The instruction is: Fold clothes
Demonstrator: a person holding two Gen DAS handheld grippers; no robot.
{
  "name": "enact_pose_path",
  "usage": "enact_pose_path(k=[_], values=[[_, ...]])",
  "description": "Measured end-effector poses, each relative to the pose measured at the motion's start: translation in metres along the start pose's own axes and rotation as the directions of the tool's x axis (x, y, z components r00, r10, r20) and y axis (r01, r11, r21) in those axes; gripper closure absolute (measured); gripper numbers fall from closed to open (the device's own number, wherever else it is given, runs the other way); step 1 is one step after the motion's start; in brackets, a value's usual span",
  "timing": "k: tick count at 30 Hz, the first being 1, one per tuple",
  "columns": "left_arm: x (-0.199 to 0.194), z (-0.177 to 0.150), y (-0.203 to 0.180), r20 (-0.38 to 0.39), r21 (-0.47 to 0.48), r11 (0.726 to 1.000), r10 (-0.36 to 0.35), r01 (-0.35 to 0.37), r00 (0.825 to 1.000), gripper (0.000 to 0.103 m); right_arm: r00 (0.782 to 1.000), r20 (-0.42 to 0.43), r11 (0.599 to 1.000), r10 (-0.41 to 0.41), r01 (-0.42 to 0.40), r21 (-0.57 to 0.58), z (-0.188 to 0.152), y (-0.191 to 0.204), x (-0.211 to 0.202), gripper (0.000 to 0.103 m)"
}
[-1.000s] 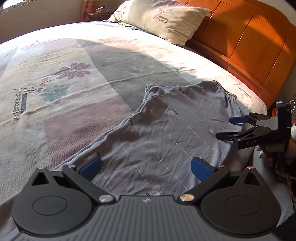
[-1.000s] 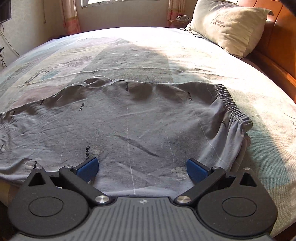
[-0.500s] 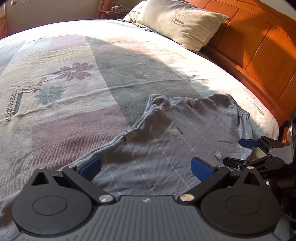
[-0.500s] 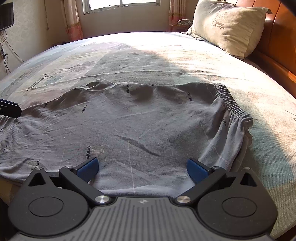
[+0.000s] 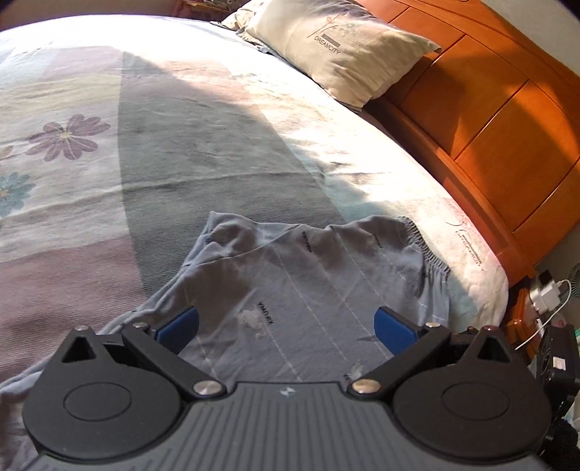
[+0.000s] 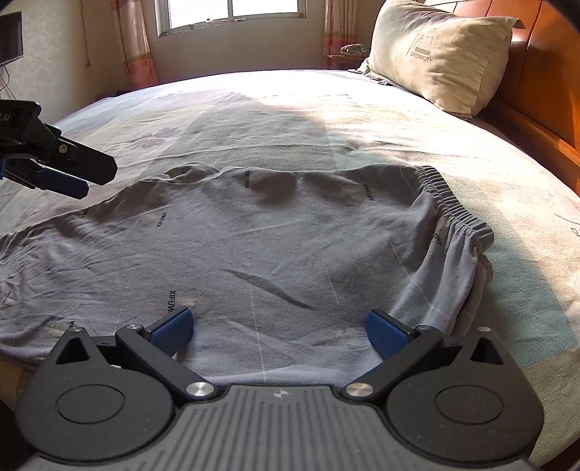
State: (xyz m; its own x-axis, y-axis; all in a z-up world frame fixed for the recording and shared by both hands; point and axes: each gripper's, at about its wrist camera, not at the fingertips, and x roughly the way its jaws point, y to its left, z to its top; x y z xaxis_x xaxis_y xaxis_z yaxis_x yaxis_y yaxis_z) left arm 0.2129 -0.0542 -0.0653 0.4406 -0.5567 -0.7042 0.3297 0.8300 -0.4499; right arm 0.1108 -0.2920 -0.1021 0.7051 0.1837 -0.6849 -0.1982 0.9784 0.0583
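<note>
A grey pair of trousers [image 6: 275, 235] with thin pale lines and printed letters lies spread flat on the bed, its elastic waistband [image 6: 449, 206] to the right. My right gripper [image 6: 278, 330] hovers open over the near edge of the cloth, with nothing between its blue pads. My left gripper [image 5: 286, 328] is also open and empty above the same trousers [image 5: 290, 290], facing the waistband [image 5: 424, 250]. From the right wrist view the left gripper [image 6: 90, 179] hangs in the air above the leg end at the far left.
The flowered bedsheet [image 5: 108, 163] stretches beyond the garment. A beige pillow [image 6: 442, 54] leans on the orange wooden headboard [image 5: 507, 126]. A bedside stand with a white charger and cable [image 5: 547, 297] sits past the bed's right edge. A window [image 6: 232, 14] is behind.
My left gripper has risen and turned right toward the waistband, and now shows at the left of the right wrist view. The right gripper has dropped out of the left view. Both stay open.
</note>
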Motion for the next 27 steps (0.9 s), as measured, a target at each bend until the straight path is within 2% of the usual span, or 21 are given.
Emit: enact_pose_path(k=[1,3,12,14,15,16,18,20,22,25,27], values=[[0.009,0.002,-0.001,-0.016,-0.024,0.999,-0.045,0.045,0.999,0.001,1.000,0.001,1.000,0.001,-0.001,0.001,0.000,0.000,0.000,0.000],[0.027,0.006,0.004,-0.010,-0.048,0.998,-0.038,0.037,0.999,0.001,1.000,0.002,1.000,0.006,-0.006,0.004,0.000,-0.001,0.000,0.000],[0.021,0.036,0.004,0.064,-0.099,0.993,0.068,-0.061,0.996,0.001,0.999,0.015,0.999,0.030,-0.030,0.031,-0.001,-0.006,-0.002,0.000],[0.025,0.040,-0.003,0.062,-0.081,0.997,-0.013,0.018,0.998,0.001,0.999,0.018,0.999,0.029,-0.029,0.033,-0.001,-0.006,-0.002,0.000],[0.030,0.041,-0.005,0.059,-0.076,0.997,-0.031,0.036,0.998,0.001,0.999,0.019,0.999,0.027,-0.027,0.032,-0.001,-0.005,-0.002,0.000],[0.038,0.042,-0.006,0.043,-0.073,0.997,-0.029,0.032,0.999,0.001,1.000,0.019,0.999,0.025,-0.026,0.032,-0.001,-0.005,-0.002,0.000],[0.061,0.043,0.002,-0.018,-0.087,0.995,0.039,-0.040,0.999,0.001,1.000,0.019,0.999,0.022,-0.023,0.030,-0.001,-0.004,-0.002,0.000],[0.062,0.048,0.001,0.007,-0.080,0.996,0.030,-0.030,1.000,0.001,0.999,0.019,0.999,0.026,-0.026,0.035,-0.001,-0.005,-0.002,0.000],[0.059,0.058,-0.014,0.008,-0.039,0.999,0.011,-0.011,1.000,0.001,0.999,0.022,0.998,0.032,-0.033,0.045,-0.001,-0.007,-0.002,0.000],[0.062,0.067,-0.035,0.000,-0.026,0.991,-0.129,0.129,0.992,0.001,0.999,0.027,0.997,0.040,-0.042,0.059,0.000,-0.009,-0.003,0.000],[0.081,0.069,-0.036,-0.041,-0.061,0.987,-0.149,0.147,0.988,0.001,0.999,0.031,0.997,0.041,-0.043,0.066,0.000,-0.009,-0.002,0.000]])
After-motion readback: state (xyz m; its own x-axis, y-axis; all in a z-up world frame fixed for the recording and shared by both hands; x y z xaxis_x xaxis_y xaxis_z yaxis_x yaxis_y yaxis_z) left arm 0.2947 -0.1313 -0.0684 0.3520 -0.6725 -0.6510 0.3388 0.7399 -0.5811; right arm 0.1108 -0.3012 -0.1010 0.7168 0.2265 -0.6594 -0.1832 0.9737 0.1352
